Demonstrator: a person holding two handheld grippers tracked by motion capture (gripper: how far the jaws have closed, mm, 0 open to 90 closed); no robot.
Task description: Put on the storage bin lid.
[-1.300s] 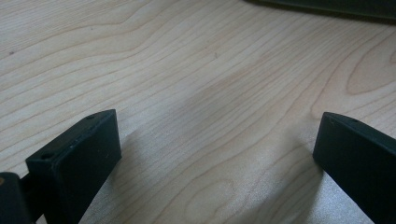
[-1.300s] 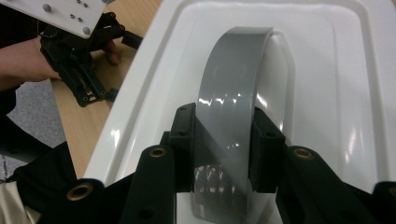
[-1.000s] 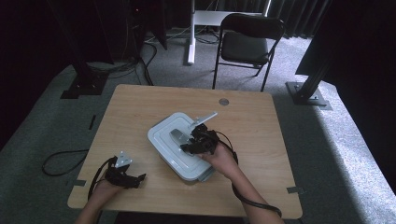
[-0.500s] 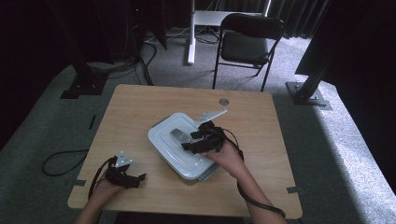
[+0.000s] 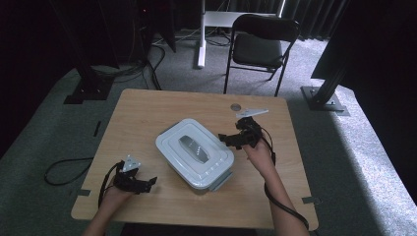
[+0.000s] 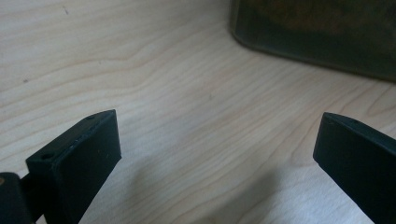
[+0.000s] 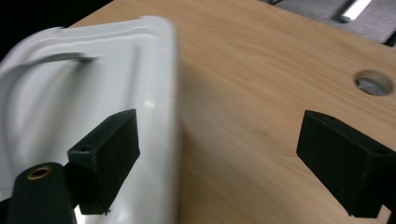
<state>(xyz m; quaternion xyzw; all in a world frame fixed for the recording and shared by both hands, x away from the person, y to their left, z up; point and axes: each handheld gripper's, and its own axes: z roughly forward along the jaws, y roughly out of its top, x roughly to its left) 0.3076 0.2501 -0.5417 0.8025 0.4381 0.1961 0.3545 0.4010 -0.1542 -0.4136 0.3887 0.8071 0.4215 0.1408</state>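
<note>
A white lidded box (image 5: 195, 153) with a grey handle (image 5: 192, 146) lies slantwise in the middle of the wooden table (image 5: 147, 113). My right gripper (image 5: 223, 140) hovers just off the box's right side, pointing back toward it. Its jaws have just been opening and now stand wide apart. In the right gripper view the right gripper (image 7: 219, 158) has nothing gripped, with the lid's edge (image 7: 159, 93) under one jaw. My left gripper (image 5: 150, 183) rests open near the front left. In the left gripper view the left gripper (image 6: 217, 154) spans bare wood, with the box's wall (image 6: 317, 32) ahead.
A grey clasp (image 5: 220, 181) sticks out at the box's near corner. A round cable hole (image 5: 236, 106) sits in the table at the back right, also the hole (image 7: 373, 82) seen past the right jaws. A black chair (image 5: 260, 46) stands behind the table.
The right gripper has moved from on top of the box lid to the right, off the box, and its jaws have spread apart. The left gripper has stayed put.
</note>
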